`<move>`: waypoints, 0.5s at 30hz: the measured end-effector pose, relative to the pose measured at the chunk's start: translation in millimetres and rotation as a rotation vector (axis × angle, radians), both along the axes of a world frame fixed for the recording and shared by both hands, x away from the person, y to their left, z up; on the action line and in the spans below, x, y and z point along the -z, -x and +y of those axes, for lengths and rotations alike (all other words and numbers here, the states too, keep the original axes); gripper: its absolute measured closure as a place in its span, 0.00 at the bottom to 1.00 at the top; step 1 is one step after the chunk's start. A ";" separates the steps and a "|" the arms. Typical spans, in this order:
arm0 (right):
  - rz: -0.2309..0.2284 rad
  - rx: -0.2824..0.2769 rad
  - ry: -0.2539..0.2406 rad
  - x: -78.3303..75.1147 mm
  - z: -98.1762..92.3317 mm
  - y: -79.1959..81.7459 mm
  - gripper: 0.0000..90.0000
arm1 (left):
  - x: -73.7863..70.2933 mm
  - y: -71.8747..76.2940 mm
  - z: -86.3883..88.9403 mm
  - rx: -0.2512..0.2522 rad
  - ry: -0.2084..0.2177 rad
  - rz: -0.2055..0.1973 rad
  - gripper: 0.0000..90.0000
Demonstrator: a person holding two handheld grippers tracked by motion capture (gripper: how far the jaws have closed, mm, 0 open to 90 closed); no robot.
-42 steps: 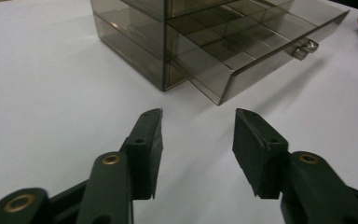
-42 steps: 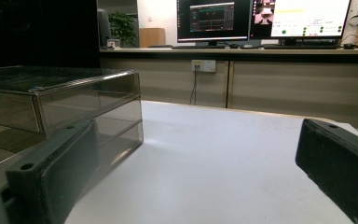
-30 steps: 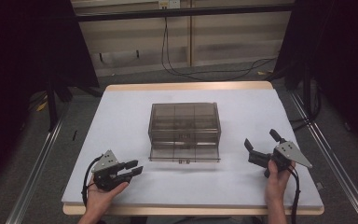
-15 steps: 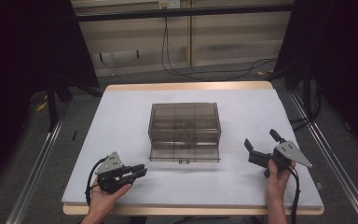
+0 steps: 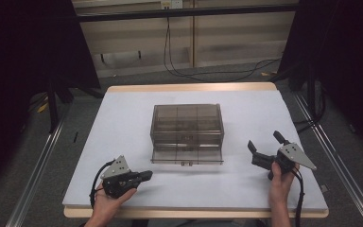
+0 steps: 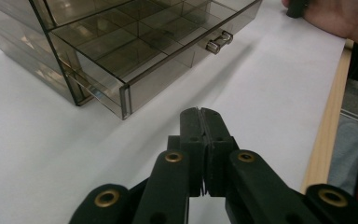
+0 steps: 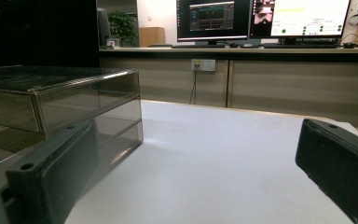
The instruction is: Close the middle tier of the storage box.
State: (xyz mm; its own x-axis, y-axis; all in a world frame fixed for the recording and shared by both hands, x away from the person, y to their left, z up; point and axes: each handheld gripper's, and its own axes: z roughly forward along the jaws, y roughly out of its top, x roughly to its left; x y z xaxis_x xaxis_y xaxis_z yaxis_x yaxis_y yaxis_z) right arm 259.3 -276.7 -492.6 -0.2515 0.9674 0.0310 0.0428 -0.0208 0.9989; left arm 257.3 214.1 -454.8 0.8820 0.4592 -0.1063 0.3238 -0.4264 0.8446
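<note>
Our left gripper (image 6: pixel 200 112) has its two black jaws pressed flat together with nothing between them, hovering low over the white table cover (image 5: pixel 123 123) and pointing toward the near corner of the drawer (image 6: pixel 135 70); in the high view it (image 5: pixel 144 176) sits near the front left of the table, apart from the cabinet. Our right gripper (image 5: pixel 264 146) has its jaws spread wide, holding and touching nothing, the two pads (image 7: pixel 51 172) framing bare tabletop with the smoked plastic drawer cabinet (image 7: pixel 60 100) off to one side. The cabinet (image 5: pixel 187 125) stands in the middle of the table, and its bottom drawer (image 5: pixel 187 155) is pulled partway out toward us, showing empty compartments and a small metal handle (image 6: pixel 219 40) on its front. We judge the work in hand to concern this drawer, and the risks follow from that. With the left jaws closed, any attempt to take the handle would only nudge it, so they would need to part first. The cabinet looks light, and nothing braces it, so a push or pull on the drawer could slide the whole unit across the cover instead of moving the drawer. The handle is small, so a wide-open right gripper coming in at an angle could slip off it or strike the thin drawer front.
</note>
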 end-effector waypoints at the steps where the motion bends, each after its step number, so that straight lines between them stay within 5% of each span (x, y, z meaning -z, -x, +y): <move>1: 0.000 0.001 -0.001 0.0 0.0 0.0 0.00 | 0.3 0.8 -2.0 0.001 -0.006 0.000 1.00; 9: -0.001 0.002 -0.002 0.0 0.5 -0.2 0.00 | 0.9 -1.1 -5.4 0.011 0.010 0.021 1.00; 15: 0.001 0.005 -0.001 -0.1 0.7 -0.2 0.00 | 1.5 0.2 -13.5 0.047 -0.019 0.025 1.00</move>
State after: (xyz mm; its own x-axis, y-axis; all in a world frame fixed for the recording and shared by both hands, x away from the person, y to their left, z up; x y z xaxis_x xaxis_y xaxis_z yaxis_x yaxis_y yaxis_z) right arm 259.5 -276.0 -492.5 -0.2468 0.9685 0.0323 0.0436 -0.0221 0.9988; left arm 257.1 200.6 -456.2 0.8996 0.4198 -0.1205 0.3244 -0.4575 0.8279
